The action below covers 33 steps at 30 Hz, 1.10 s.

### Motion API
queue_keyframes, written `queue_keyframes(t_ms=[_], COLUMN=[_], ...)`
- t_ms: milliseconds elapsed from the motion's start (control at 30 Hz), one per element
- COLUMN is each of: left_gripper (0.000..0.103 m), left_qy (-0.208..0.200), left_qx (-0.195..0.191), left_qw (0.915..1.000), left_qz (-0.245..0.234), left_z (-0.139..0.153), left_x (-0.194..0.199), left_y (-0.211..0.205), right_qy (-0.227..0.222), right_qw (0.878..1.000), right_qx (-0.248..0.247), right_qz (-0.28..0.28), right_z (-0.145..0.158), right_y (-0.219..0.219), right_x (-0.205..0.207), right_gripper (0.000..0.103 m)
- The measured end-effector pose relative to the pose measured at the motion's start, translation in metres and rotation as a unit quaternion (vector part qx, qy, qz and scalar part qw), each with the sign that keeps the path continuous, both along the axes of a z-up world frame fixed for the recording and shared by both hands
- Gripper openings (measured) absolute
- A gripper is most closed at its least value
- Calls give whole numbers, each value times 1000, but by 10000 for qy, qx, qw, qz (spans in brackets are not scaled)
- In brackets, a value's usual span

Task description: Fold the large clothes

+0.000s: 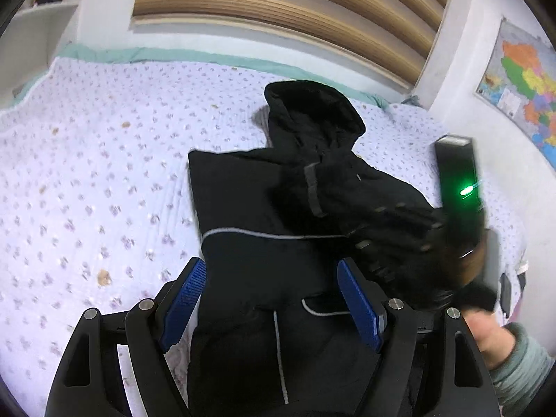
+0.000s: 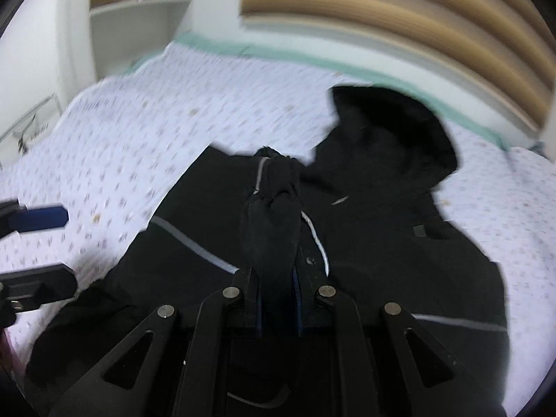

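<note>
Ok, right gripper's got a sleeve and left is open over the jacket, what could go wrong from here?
The right gripper pinches only a bunched end of the sleeve, so it may slip out mid-fold. The open left gripper pins nothing, so the black jacket could drag across the bedspread and lose its flat shape.

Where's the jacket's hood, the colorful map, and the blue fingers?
hood (image 1: 312, 111), left wrist view, top of the hood.
map (image 1: 524, 87), left wrist view, colored middle of the poster.
blue fingers (image 1: 358, 304), left wrist view, right pad of the open left gripper.
</note>
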<state>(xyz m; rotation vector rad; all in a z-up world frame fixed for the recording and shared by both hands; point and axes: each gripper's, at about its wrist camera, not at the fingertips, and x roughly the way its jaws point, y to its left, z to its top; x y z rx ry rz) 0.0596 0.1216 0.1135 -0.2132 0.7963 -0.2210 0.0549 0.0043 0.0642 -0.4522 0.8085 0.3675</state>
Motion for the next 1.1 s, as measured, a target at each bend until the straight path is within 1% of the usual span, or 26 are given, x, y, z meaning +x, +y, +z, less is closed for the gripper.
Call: queue_keyframes(t_ms=[33,100,133,167,233,267,333,400,433,467,500,533,567,633,733,767,800,833,867,900,933,1000,1033,1067,1100], left_gripper=[79,79,79,79,79,79,79,79,79,79,79,79,79,79,79,73,64,30,23,22,21,20,20,20,20], left_qy=[61,179,247,297,394,430,486,541,616,672,765,887,971,1184,1483,1562,1594,1648,1665,1603,1424,952,617,497,482], left_qx=[-22,-6,-32,-71,-260,-370,-579,-746,-921,-1023,-1126,-1129,-1076,-926,-882,-807,-745,-607,-547,-559,-623,-733,-857,-976,-1072], left_qw=[10000,9998,9996,9995,9987,9981,9966,9949,9927,9912,9893,9882,9882,9880,9846,9841,9842,9843,9845,9855,9878,9927,9944,9940,9930], left_qz=[-34,-82,-103,-128,-208,-237,-326,-402,-477,-510,-529,-533,-505,-343,-260,-235,-204,-157,-114,-26,49,51,52,62,69], left_z=[-7,-16,-20,-22,-23,-23,-20,-16,-13,-12,-12,-15,-17,-27,-49,-57,-61,-69,-72,-71,-64,-41,-25,-18,-16], left_x=[2,6,9,11,15,16,18,20,26,29,36,46,53,72,98,106,111,119,121,120,116,105,96,92,91], left_y=[1,0,0,0,3,5,8,8,8,7,5,0,-4,-15,-31,-38,-41,-48,-53,-54,-54,-51,-44,-37,-30], right_qy=[53,297,503,569,576,655,904,1041,992,873,772,588,489,113,-126,-160,-187,-221,-236,-197,-121,-7,40,65,102], right_qw=[10000,9992,9978,9971,9970,9967,9939,9871,9842,9835,9836,9841,9847,9877,9876,9861,9839,9819,9811,9801,9792,9771,9765,9762,9761], right_qx=[-69,-242,-339,-384,-303,-175,421,1099,1368,1505,1574,1646,1659,1552,1399,1388,1395,1365,1321,1240,1224,1263,1277,1275,1256], right_qz=[30,137,257,334,419,446,468,529,531,493,436,300,217,-179,-696,-896,-1106,-1297,-1396,-1536,-1613,-1711,-1738,-1755,-1771], right_z=[-10,-32,-43,-48,-43,-39,-22,3,18,28,36,49,54,68,74,74,73,72,72,68,65,62,62,63,62], right_y=[6,17,21,25,20,17,-1,-26,-43,-55,-66,-87,-97,-136,-181,-198,-216,-232,-241,-253,-261,-273,-276,-278,-277], right_x=[0,2,2,2,-1,-1,-2,-8,-14,-19,-22,-28,-30,-37,-37,-37,-37,-36,-35,-33,-29,-25,-21,-18,-13], right_gripper=[18,26,40,49,50,51,54,59,65,71,73,75,75,75,76,76,76,76,78,79,80,80,80,80,80])
